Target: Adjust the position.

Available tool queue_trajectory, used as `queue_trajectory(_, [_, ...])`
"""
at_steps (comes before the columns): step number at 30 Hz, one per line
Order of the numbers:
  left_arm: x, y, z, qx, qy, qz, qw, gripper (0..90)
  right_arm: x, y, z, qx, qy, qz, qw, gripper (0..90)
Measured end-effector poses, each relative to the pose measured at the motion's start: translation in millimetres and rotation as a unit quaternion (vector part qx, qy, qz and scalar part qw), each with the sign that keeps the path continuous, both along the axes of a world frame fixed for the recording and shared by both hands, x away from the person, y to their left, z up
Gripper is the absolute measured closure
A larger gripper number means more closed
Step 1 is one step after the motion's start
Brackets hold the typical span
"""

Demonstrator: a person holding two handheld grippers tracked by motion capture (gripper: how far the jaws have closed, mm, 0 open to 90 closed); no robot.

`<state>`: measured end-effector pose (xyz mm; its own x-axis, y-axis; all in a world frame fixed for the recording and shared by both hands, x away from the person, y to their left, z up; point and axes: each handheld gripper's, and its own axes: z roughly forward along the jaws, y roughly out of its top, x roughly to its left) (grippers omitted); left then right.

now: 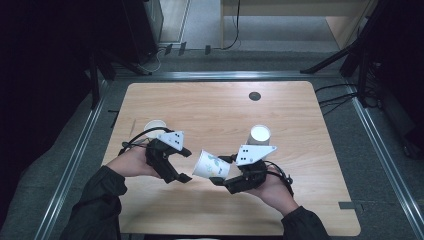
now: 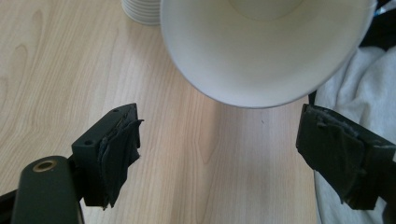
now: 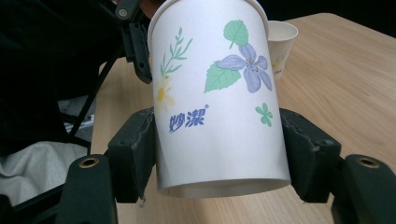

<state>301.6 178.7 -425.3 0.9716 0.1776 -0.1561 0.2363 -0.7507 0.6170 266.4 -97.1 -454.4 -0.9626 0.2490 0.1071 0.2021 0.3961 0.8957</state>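
Between right gripper [image 3: 219,154] jaws: flowered paper cup [image 3: 217,98], clamped; left gripper [image 1: 180,165] jaws wide, empty.

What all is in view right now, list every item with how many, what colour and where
Flowered paper cup: one, white with green and purple print, lying sideways between the right gripper's pads, mouth toward the left gripper.
Upright paper cup: one, white, on the table behind the left gripper.
Stack of cups: one, white, upside down behind the right gripper.
Table: one, light wood.
Round disc: one, dark, far side of the table.
Left gripper: one, black, jaws apart, nothing between them.
Right gripper: one, black, clamped on the flowered cup.
Sleeves: two, dark, bottom edge.
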Motion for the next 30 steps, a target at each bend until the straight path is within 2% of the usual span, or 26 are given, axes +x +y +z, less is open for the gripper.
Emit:
queue_trajectory(4, [-0.3,0.8,-2.7,-0.027,0.012,0.013,0.9995,14.8,0.6,-2.4,1.6,0.01,0.003,-0.001,0.9999,33.3])
queue_trajectory(6, [-0.8,-0.4,-4.3,-0.036,0.008,0.025,0.999,14.8,1.1,-3.4,2.1,0.015,0.009,-0.001,0.9998,33.3])
queue_trajectory(8, [-0.3,-2.0,-6.8,-0.038,0.014,0.033,0.9986,15.7,1.7,-4.2,2.6,0.021,0.011,-0.001,0.9997,33.3])
queue_trajectory(11, [-1.7,-4.4,-9.0,-0.042,0.016,0.033,0.9985,15.8,2.3,-5.4,3.1,0.026,0.012,-0.003,0.9996,33.3])
queue_trajectory(13, [-2.5,-6.1,-8.7,-0.053,0.021,0.032,0.9979,15.8,2.0,-6.3,3.6,0.028,0.013,-0.005,0.9995,33.3])
queue_trajectory(15, [-3.6,-7.8,-7.2,-0.055,0.017,0.031,0.9978,15.8,2.5,-7.0,3.7,0.029,0.011,-0.005,0.9995,33.3])
queue_trajectory(20, [-4.7,-10.8,-1.3,-0.085,0.024,0.026,0.9958,15.8,2.8,-7.3,3.0,0.031,0.013,-0.004,0.9994,33.3])
queue_trajectory(30, [-5.2,-15.9,2.2,-0.11,0.031,0.019,0.9933,15.8,2.5,-3.1,-0.9,0.039,0.026,0.01,0.9989,33.2])
